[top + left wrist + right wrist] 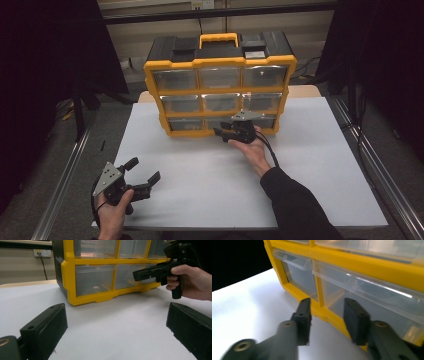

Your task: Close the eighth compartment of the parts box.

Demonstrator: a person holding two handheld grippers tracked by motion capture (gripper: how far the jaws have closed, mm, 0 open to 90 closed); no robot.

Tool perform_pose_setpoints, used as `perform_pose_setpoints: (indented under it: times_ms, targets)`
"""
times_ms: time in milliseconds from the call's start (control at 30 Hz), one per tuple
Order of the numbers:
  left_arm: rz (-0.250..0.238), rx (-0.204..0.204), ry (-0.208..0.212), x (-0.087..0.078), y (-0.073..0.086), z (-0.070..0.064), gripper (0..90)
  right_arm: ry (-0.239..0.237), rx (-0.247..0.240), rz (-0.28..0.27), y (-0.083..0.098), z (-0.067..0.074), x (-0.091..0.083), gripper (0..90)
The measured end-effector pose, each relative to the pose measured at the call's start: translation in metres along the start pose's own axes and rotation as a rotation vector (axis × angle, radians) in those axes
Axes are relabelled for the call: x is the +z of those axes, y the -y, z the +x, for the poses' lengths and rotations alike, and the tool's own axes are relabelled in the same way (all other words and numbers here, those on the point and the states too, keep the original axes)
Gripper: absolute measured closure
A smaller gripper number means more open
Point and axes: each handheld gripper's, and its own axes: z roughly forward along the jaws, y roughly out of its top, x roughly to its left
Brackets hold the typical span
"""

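Note:
A yellow and black drawer organizer point(200, 92) with clear drawers in three rows stands upright at the back of the white table point(200, 175). My right gripper point(220, 135) is open just in front of its bottom row. In the right gripper view the jaws point(327, 302) straddle the yellow divider point(320, 297) between the bottom-left drawer point(299, 277) and the bottom-middle drawer point(372, 297), and hold nothing. My left gripper point(145, 168) stands wide open and empty at the table's front left corner. It faces the organizer point(68, 277) and the right gripper point(136, 275).
The organizer's yellow carry handle point(218, 37) sits on its black top. Metal rails point(65, 175) run along both table sides. A wall socket point(42, 252) is behind the table. Bare white tabletop lies between the two grippers.

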Motion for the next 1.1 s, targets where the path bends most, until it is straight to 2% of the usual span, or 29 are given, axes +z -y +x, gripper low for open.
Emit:
perform_pose_setpoints:
  times_ms: [100, 267, 467, 667, 800, 867, 933, 967, 1067, 1100]
  targets:
    - [0.006, 0.005, -0.001, 0.0, 0.0, 0.0, 3.1, 0.001, -0.009, -0.013, 0.001, 0.001, -0.006, 46.5]
    - [-0.003, -0.006, -0.001, 0.0, 0.0, -0.001, 3.2, -0.001, 0.005, -0.019, 0.003, 0.002, -0.015, 33.3]
    - [0.002, -0.002, 0.001, 0.001, 0.0, -0.001, 3.2, 0.033, 0.004, -0.05, 0.002, -0.001, -0.03, 19.4]
    - [-0.001, -0.004, -0.001, 0.001, 0.0, -0.001, 3.1, 0.061, 0.015, -0.044, 0.005, -0.006, -0.044, 6.2]
    - [0.0, -0.004, 0.003, 0.001, 0.0, -0.001, 3.1, 0.059, 0.029, -0.07, 0.007, -0.008, -0.057, 1.5]
    - [0.0, -0.008, 0.004, 0.001, 0.0, -0.001, 3.1, 0.069, 0.021, -0.067, 0.01, -0.008, -0.065, 2.0]
    - [-0.002, -0.007, 0.002, 0.001, 0.0, -0.001, 3.1, 0.058, 0.021, -0.058, 0.012, -0.008, -0.071, 2.0]
    - [-0.001, -0.007, 0.002, 0.001, 0.0, -0.001, 3.1, 0.056, 0.01, -0.068, 0.013, -0.008, -0.076, 2.0]
    - [-0.003, -0.011, -0.003, 0.001, 0.0, -0.001, 3.1, 0.056, 0.018, -0.094, 0.018, -0.01, -0.09, 1.7]
    - [-0.002, -0.01, -0.004, 0.001, 0.0, -0.001, 3.1, 0.08, 0.011, -0.091, 0.019, -0.01, -0.093, 1.7]
